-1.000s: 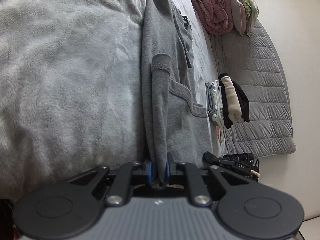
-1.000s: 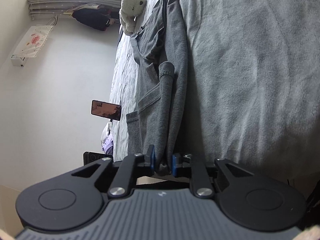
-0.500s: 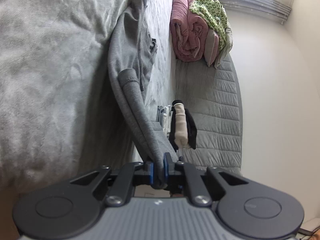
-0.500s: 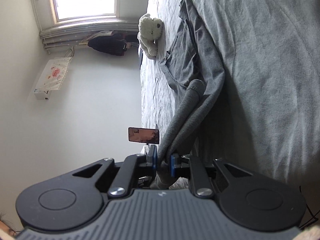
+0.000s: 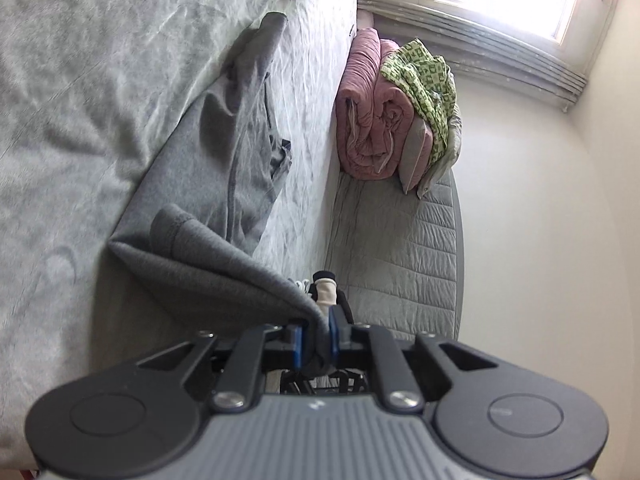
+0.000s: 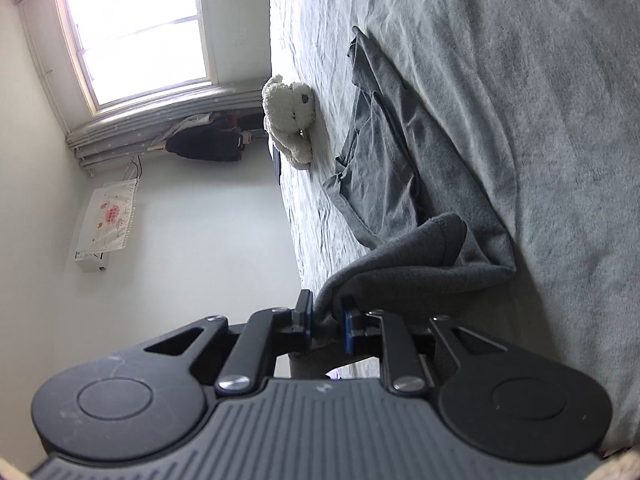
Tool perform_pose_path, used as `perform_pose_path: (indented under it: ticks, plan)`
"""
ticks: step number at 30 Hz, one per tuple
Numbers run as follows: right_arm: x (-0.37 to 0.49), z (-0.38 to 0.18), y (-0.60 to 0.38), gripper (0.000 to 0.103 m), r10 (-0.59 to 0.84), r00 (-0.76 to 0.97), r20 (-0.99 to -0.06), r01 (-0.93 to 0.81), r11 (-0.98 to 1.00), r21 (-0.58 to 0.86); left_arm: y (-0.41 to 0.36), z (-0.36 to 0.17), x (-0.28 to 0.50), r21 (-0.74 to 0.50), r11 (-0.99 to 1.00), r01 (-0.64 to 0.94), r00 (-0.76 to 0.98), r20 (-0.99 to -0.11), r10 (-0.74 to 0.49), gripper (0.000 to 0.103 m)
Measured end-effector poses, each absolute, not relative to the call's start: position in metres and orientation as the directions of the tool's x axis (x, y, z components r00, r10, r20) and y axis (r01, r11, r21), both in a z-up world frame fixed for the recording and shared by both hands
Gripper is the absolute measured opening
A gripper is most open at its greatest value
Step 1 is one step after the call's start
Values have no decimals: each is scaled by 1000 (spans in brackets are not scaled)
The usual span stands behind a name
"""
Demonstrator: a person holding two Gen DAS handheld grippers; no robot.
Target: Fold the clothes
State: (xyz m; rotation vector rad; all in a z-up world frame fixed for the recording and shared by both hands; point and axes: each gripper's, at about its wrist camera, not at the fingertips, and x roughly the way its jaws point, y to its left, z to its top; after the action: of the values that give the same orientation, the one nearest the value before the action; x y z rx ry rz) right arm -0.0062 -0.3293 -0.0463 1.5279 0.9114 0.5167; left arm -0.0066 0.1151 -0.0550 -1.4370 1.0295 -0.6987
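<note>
A grey sweatshirt (image 5: 240, 148) lies lengthwise on the grey fleece blanket (image 5: 80, 80) of the bed. Its near end is lifted and doubled back, with a cuff (image 5: 172, 220) showing at the fold. My left gripper (image 5: 316, 344) has one corner of the hem between its blue pads; its jaws are opening slightly, and the cloth still hangs from them. In the right wrist view the same sweatshirt (image 6: 400, 152) runs away from my right gripper (image 6: 327, 326), which pinches the other hem corner. Its jaws are opening too, with fabric bunched between them.
A white teddy bear (image 6: 290, 120) sits beyond the sweatshirt's far end. A rolled pink duvet (image 5: 368, 108) with a green patterned cloth (image 5: 424, 76) lies on a quilted grey mat (image 5: 400, 248). Small folded clothes (image 5: 326, 294) sit near the left gripper. Walls and a window bound the bed.
Both grippers have risen and carried the hem forward over the sweatshirt while rolling. The lifted flap now arches over the body, and less of the garment lies flat.
</note>
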Motion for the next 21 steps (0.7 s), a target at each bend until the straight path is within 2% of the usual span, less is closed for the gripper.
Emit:
perform_pose_path:
  ticks: [2,3,4,8,11,17,21]
  plan:
    - [3,-48,-332,29,778,602,-183,258,28,966,118,-56,3,-979,67,-193,446,-149,-883,17]
    - [6,-48,-334,35,774,606,-184,259,26,965,119,-56,7,-979,68,-193,454,-150,-878,19]
    - [10,-48,-335,39,770,611,-184,257,27,966,121,-56,11,-979,72,-191,462,-154,-873,25]
    - [22,-47,-341,41,753,632,-182,232,40,972,127,-49,28,-979,107,-174,504,-182,-844,42]
    - [27,-48,-344,41,729,656,-196,209,75,975,134,-39,39,-972,196,-128,546,-234,-804,49]
    - [30,-47,-329,41,649,699,-301,157,272,949,131,-29,47,-858,512,-36,637,-414,-650,50]
    - [37,-33,-305,41,563,722,-403,83,507,858,117,-26,51,-747,664,18,686,-474,-552,49]
